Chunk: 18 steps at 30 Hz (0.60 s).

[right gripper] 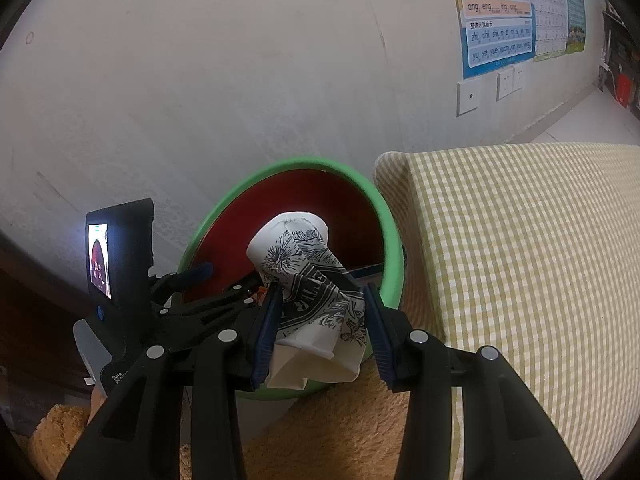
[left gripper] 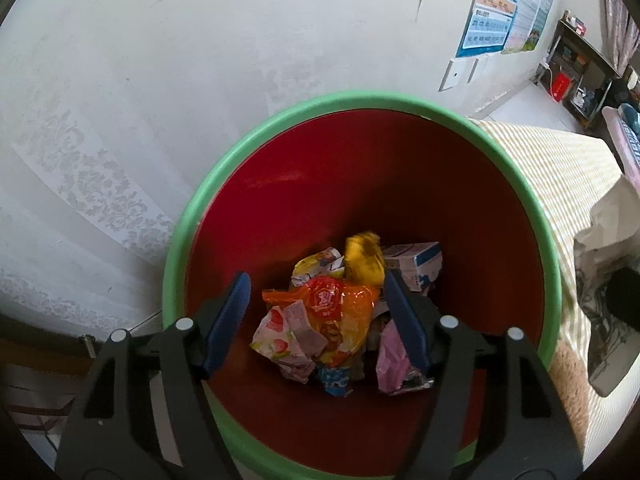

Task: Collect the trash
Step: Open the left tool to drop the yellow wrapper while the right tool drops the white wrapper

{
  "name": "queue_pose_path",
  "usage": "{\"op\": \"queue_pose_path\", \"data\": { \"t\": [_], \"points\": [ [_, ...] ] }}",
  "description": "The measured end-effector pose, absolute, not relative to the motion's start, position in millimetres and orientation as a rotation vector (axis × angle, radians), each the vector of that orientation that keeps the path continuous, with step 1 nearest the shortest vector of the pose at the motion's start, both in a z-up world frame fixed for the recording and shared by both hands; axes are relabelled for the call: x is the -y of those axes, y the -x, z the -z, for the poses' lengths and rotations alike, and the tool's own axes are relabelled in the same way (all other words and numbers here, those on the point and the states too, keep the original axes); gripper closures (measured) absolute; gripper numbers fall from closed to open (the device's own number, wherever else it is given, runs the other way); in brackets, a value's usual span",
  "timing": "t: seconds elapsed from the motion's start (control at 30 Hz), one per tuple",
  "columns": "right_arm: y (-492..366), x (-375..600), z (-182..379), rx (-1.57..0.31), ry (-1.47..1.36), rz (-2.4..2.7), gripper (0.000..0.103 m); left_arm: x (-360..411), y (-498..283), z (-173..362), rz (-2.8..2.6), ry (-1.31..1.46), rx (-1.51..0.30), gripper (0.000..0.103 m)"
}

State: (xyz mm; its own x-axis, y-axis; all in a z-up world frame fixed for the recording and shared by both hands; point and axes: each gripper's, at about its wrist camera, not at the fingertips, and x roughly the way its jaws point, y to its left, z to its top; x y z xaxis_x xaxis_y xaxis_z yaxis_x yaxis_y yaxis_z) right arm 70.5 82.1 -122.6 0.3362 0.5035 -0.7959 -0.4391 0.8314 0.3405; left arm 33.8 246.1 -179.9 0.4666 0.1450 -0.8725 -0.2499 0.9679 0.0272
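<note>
- The left gripper (left gripper: pixel 318 312) hangs over the mouth of the bin (left gripper: pixel 208 208), its jaws stood well apart with nothing between them. A blurred yellow wrapper (left gripper: pixel 362 258) sits on the heap of trash (left gripper: pixel 320 316) at the bottom.
- The right gripper (right gripper: pixel 320 320) has its jaws closed on a crumpled paper cup (right gripper: pixel 304 276), white with black line drawings, held just in front of the bin's near rim and not yet over the opening.
- To my eye the cup is next. It wants carrying forward until it is fully past the green rim, above the red inside, before the jaws let go; released here it could catch the rim and fall on the fuzzy tan cover (right gripper: pixel 340 436). The left gripper would do well to draw clear first.
- Writing: the wall poster (right gripper: pixel 496 12) shows pinyin rows, "ang eng ing ong", "zhi chi shi". The cup's lettering and the wrappers' brands are too creased to read.
</note>
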Motion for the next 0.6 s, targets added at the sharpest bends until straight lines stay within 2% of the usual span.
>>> {"op": "queue_pose_path", "data": {
  "t": [0.37,0.47,0.6],
  "points": [
    [-72,-89,115,-1.038,-0.059,-0.619,0.060,-245,-27,172,-0.253,0.097,-1.047,0.037],
    [-74,-90,109,-1.018,-0.064,-0.619,0.046,-246,-25,168,-0.265,0.091,-1.046,0.037],
    [-71,-85,100,-0.981,-0.068,-0.617,0.044,-246,-22,162,-0.279,0.078,-1.037,0.037]
  ]
}}
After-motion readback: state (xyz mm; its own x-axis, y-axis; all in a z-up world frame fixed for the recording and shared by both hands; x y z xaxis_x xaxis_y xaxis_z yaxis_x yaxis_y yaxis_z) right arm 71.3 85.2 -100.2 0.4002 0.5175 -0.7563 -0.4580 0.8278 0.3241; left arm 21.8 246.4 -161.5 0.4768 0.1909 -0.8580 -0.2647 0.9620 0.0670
